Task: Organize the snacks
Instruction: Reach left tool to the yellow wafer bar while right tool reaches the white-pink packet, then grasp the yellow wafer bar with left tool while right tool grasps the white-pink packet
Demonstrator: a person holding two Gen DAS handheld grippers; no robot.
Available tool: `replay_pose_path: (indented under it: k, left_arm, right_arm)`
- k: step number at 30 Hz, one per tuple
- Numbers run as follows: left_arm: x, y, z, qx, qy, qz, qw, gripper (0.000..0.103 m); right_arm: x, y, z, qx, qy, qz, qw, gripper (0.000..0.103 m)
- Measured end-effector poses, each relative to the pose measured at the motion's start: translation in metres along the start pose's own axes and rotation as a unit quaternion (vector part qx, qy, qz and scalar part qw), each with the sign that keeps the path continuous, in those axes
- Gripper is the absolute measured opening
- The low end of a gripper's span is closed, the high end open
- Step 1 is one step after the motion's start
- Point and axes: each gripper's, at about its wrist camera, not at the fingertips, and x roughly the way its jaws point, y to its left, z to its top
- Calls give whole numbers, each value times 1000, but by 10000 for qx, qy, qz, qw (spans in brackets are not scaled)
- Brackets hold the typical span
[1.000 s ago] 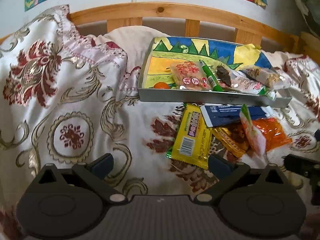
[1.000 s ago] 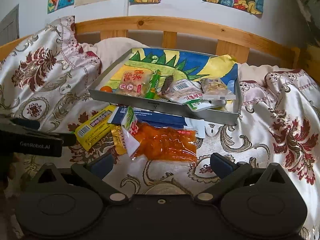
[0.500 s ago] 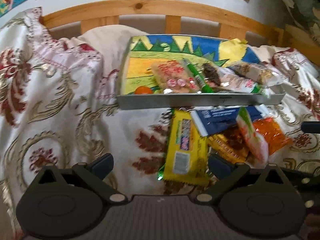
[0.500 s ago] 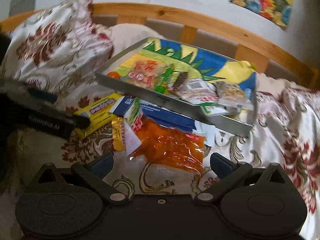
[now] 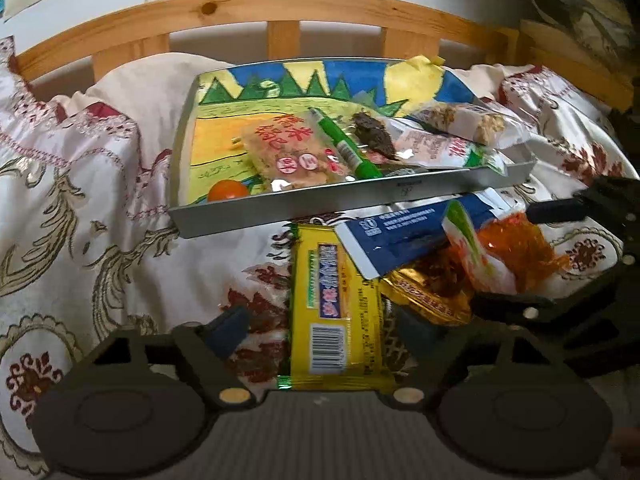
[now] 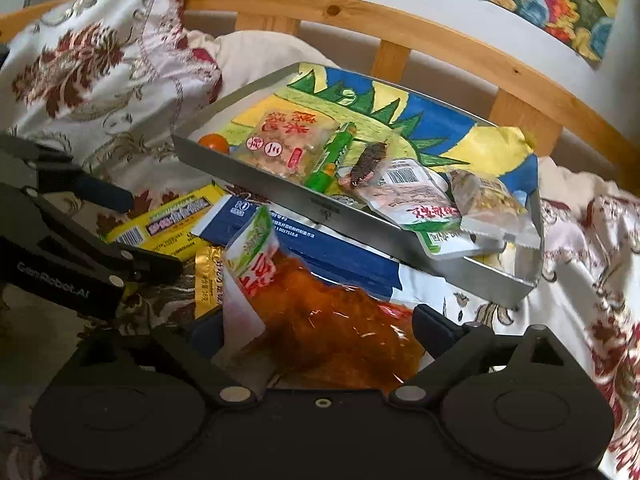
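On a bed covered with a cream floral bedspread [image 5: 100, 240], a shallow metal tray [image 5: 360, 204] lined with a bright crayon drawing sits against the wooden headboard [image 5: 280, 4]. Inside the tray lie a clear pack of rice crackers with red print [image 5: 292, 152], a green marker [image 5: 346, 144], a dark dried snack [image 5: 374, 134], a small orange fruit [image 5: 226, 191], a white-and-green pouch [image 6: 416, 200] and a clear bag of nut bars [image 5: 468, 120]. In front of the tray, loose on the bedspread, a pile of snacks overlaps: a yellow wrapped bar [image 5: 336, 312], a blue-and-white packet [image 5: 396, 236] tucked partly under the tray's front wall, a gold foil packet [image 5: 428, 292] and a clear bag of orange snacks with a green-and-white top [image 6: 332, 328]. The left gripper [image 5: 324, 326] is low over the yellow bar, its jaws spread but just closing in, with the bar lying between the fingers; the pads do not yet press on it. The right gripper [image 6: 316, 328] straddles the orange bag, its jaws wide and just beginning to narrow, with the bag between them and no clear pinch. Each gripper shows at the edge of the other's view.
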Motion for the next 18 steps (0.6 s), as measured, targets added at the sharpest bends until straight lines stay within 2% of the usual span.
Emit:
replay_pose_path:
  k: [4, 8, 12, 18]
  left_arm:
    - [-1, -8, 0, 221, 2, -130, 9997, 75]
    - [2, -10, -1, 305, 97, -177, 9993, 69]
    - [2, -13, 1, 405, 209, -17, 9990, 55]
    - [-1, -13, 7, 235, 457, -16, 9987, 53]
  right_arm:
    - [4, 4, -2, -221, 42, -25, 9997, 87]
    - [7, 1, -5, -83, 168, 74, 9998, 85]
    - [4, 0, -8, -102, 174, 150, 9997, 78]
    - [-2, 5, -11, -299, 108, 86, 9995, 74]
